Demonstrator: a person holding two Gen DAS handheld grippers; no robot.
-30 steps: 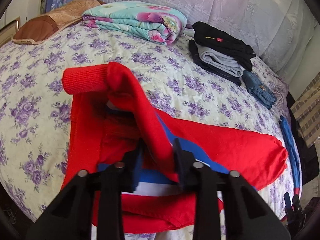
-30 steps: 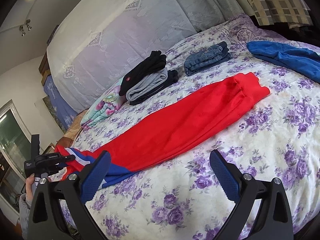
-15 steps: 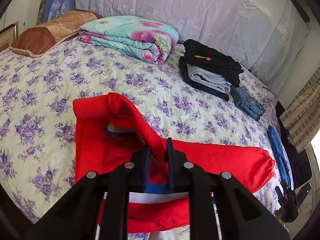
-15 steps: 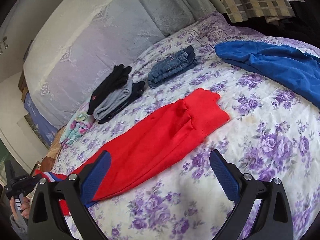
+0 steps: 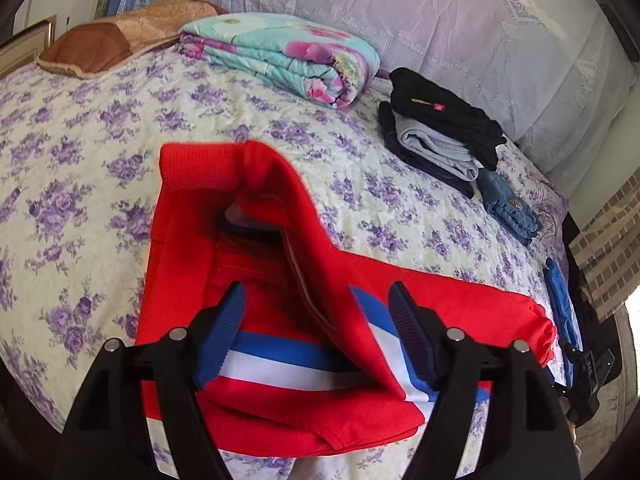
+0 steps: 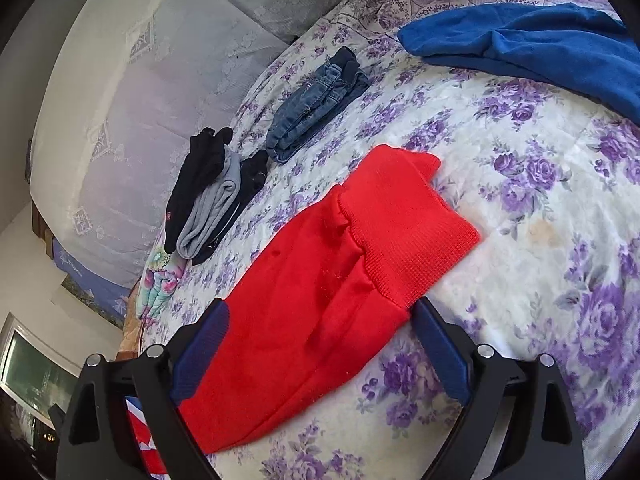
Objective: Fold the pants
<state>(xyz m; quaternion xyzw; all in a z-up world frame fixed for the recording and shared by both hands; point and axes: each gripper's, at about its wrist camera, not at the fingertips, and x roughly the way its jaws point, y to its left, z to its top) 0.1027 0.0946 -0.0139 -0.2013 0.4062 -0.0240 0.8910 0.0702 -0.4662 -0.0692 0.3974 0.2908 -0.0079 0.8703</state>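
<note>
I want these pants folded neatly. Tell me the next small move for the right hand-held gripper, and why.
Probably lower the right hand-held gripper and close it on the ribbed cuffs of the red pants. Its jaws stand open, straddling the leg end, which lies flat on the bed. The left hand-held gripper is open over the waist end, holding nothing.

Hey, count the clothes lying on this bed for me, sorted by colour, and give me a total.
Red track pants with blue and white stripes: 1
Black folded garments: 2
Grey folded garment: 1
Folded blue denim jeans: 1
Bright blue fleece garment: 1
Total: 6
</note>
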